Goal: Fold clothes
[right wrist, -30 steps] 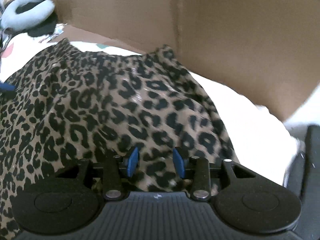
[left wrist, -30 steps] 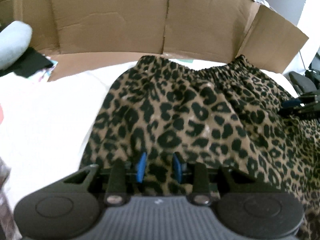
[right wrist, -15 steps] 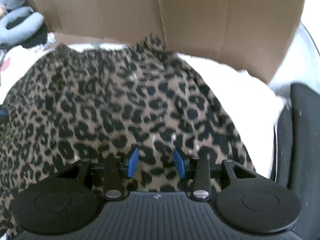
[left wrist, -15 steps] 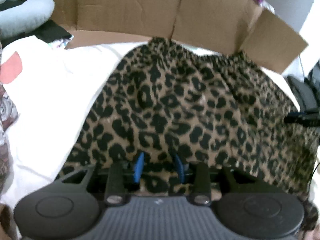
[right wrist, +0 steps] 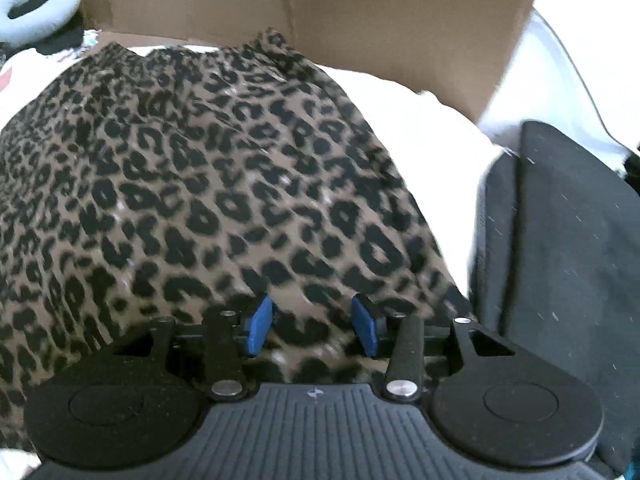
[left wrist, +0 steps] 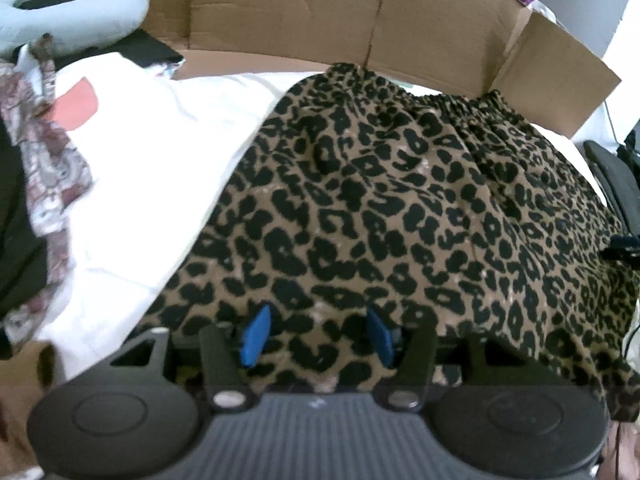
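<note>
Your left gripper and right gripper, jaws just widened and gripping nothing, sit over the near hem of the leopard skirt, spread flat on the white sheet, waistband far, left-to-right.

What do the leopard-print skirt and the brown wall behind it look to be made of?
Leopard-print skirt: a thin, light woven fabric, matte with a slight sheen; it drapes in soft ripples and its far edge is gathered like an elastic waistband. Exact fibre cannot be told.

Brown wall: corrugated cardboard, matte, judging by the straight fold creases, dents and raw-cut panel edges.
</note>
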Tool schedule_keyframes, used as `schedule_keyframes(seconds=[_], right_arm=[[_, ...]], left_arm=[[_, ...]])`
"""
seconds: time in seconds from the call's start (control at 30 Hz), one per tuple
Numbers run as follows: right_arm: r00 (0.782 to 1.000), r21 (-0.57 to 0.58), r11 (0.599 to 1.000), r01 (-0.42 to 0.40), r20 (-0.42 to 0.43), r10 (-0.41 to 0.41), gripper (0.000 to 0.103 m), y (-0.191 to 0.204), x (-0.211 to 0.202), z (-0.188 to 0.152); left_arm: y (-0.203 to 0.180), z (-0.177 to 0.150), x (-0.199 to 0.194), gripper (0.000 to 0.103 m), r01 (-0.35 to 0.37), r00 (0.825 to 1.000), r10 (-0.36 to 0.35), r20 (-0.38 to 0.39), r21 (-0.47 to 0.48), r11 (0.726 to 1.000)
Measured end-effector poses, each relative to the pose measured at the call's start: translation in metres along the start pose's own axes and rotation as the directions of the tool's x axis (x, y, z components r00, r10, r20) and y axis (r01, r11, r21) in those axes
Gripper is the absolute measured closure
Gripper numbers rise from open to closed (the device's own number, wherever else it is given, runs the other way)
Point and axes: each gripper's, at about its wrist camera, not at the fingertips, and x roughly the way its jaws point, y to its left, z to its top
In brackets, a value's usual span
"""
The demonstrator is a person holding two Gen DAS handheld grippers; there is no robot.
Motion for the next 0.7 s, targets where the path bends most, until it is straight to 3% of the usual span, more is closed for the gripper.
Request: schedule_keyframes(seconds=[0.2,0.47,0.7], right_arm=[[0.998,-0.012,0.998,0.056,0.018,-0.056,0.046,-0.011,-0.009,-0.021],[0.995,0.018,0.995,0.102,0.012,-0.103,0.050,-0.014,-0.022,-0.026],[0.999,0.106,0.994,0.008,0.045,-0.012,0.052,-0.005,-0.037,-0.024]], left_arm=[[0.008,-0.011,-0.014,0.046,-0.047,0.999,0.048,0.019,-0.012,0.999],[0.017,-0.025,-0.029,0.046,-0.063,0.998,0.064,0.023,-0.061,0.996],[0.018,-0.035,-0.026,0.052,-0.087,0.996,0.089,0.015,-0.066,0.994]])
